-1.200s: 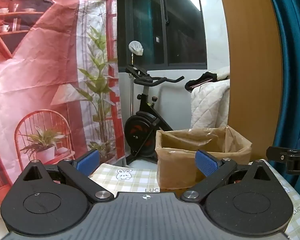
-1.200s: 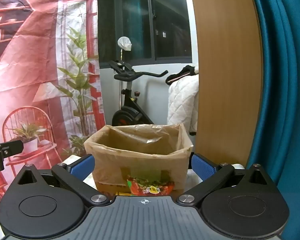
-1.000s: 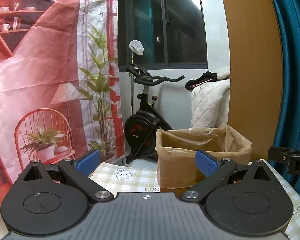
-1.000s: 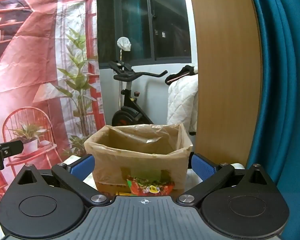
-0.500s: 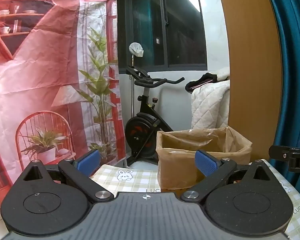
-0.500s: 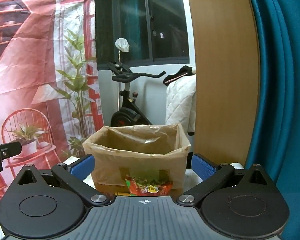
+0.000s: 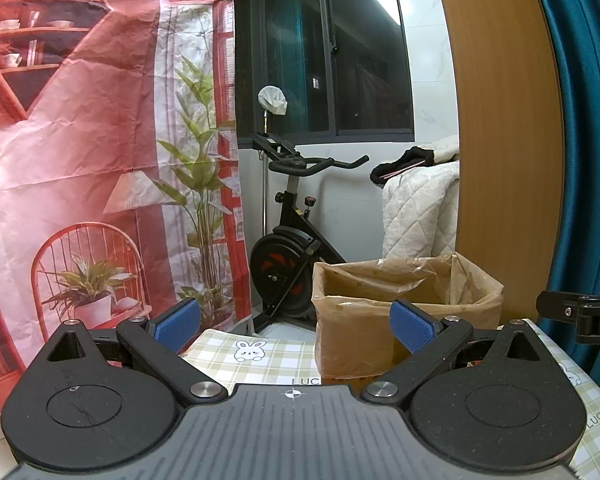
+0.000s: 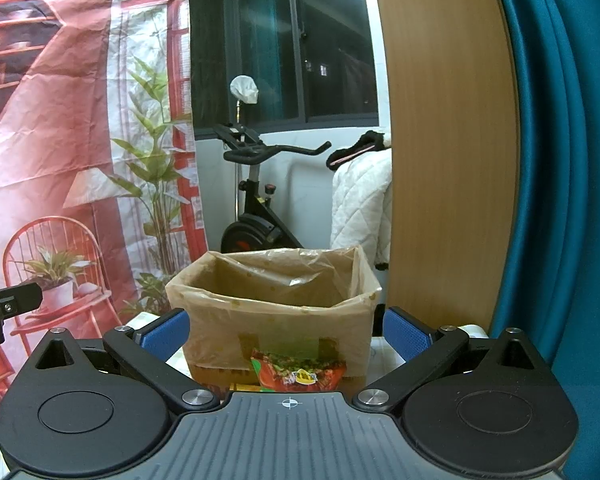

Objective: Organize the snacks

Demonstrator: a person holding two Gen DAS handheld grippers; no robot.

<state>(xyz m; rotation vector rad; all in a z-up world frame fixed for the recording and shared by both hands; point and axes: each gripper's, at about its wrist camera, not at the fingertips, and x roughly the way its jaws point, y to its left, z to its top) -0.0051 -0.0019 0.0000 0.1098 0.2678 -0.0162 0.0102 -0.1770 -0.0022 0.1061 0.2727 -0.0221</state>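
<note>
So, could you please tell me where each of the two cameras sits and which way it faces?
Left wrist: on the open left gripper, facing the plastic-lined brown cardboard box on the checked bunny tablecloth; the other gripper's tip shows at right.
Right wrist: on the open right gripper, facing the box and a red snack packet.
Shared: box, black exercise bike.

This is a room in a home: an exercise bike stands by a dark window, a white quilt hangs to the right, teal curtains frame the near side, and a bunny-print checked cloth covers the bench.
</note>
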